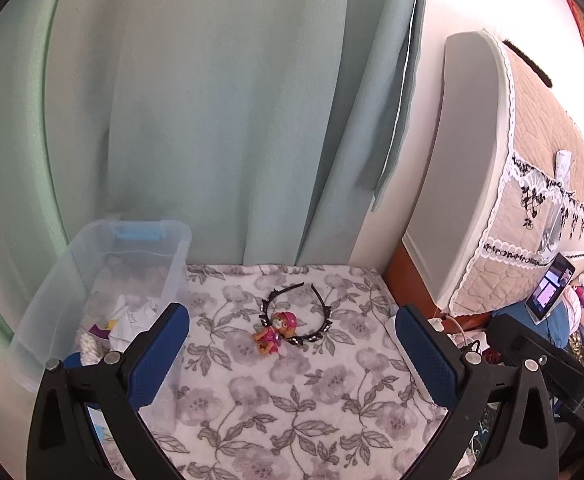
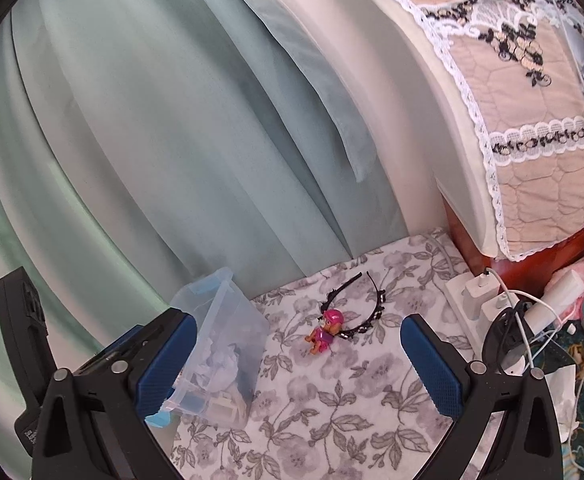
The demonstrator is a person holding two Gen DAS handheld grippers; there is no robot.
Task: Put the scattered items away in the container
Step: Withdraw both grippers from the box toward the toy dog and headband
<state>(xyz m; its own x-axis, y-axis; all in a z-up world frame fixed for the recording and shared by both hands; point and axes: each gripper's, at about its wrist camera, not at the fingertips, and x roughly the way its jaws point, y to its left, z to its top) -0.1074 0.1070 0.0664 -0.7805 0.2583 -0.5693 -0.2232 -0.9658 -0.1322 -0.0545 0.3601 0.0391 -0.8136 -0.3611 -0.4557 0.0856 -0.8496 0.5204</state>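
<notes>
A small pink toy pup lies on the floral blanket. Just behind it, touching, rests a black studded headband. A clear plastic bin stands to the left, holding white and mixed items. My left gripper is open, nothing between its blue pads, with the toy a little ahead of it. My right gripper is open too and empty, with the toy ahead between its fingers' lines. The left gripper's black body shows at the left of the right wrist view.
A pale green curtain hangs behind the blanket. To the right stand a padded headboard with a lace cover, a white power strip with chargers and cables, a phone on a stand and small clutter.
</notes>
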